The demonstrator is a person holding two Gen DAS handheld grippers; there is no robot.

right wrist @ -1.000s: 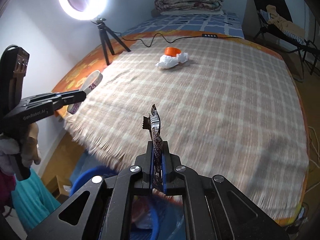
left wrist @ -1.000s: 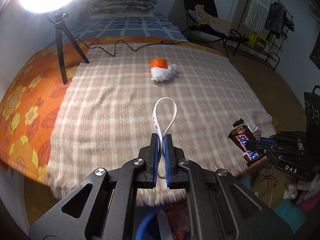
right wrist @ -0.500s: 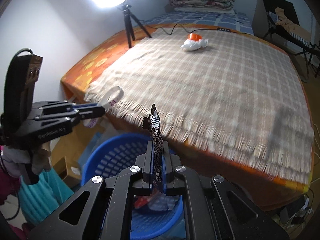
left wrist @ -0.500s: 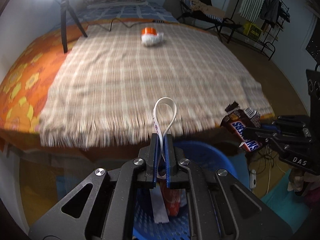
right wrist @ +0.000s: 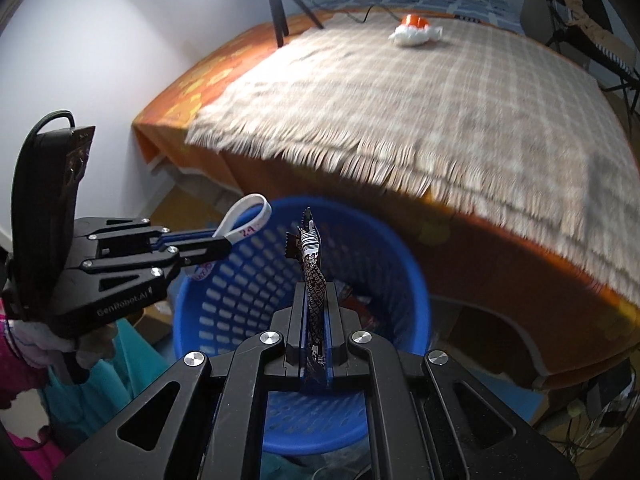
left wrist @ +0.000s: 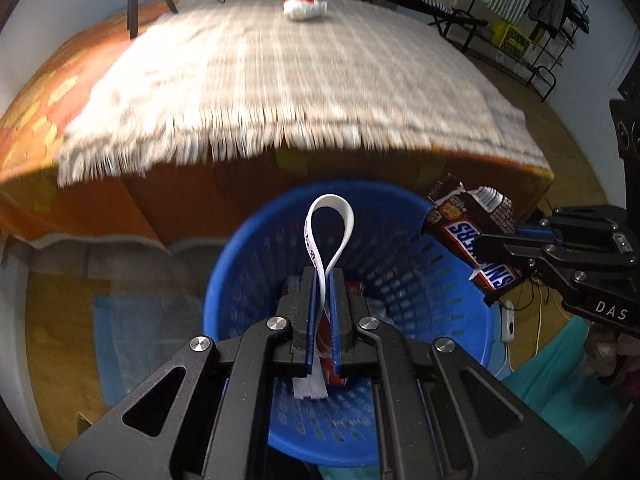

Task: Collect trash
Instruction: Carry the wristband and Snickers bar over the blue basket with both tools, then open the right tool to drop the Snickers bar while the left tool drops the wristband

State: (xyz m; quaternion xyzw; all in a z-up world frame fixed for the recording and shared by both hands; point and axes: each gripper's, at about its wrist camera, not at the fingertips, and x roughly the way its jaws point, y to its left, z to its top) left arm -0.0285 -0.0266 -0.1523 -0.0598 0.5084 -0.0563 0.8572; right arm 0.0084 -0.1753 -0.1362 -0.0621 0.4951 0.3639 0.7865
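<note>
Left wrist view — both tongs held trash above the blue basket (left wrist: pixel 256 240) beside the bed (left wrist: pixel 280 80).
The left tongs (left wrist: pixel 322 276) were pressed together on a looped white strip (left wrist: pixel 344 232), which stood upright over the basket's opening; the right tongs (right wrist: pixel 316 292) pinched a Snickers wrapper (left wrist: pixel 468 232) just above the basket's rim. Inside the basket lay other pieces of trash, partly hidden by the fingers. Farther off, on the checked blanket (right wrist: pixel 440 92) covering the bed, a crumpled white tissue (right wrist: pixel 416 35) rested against an orange cap (right wrist: pixel 415 21) — well apart from both tongs. A tripod (right wrist: pixel 278 4) stood on the bed's far side.
</note>
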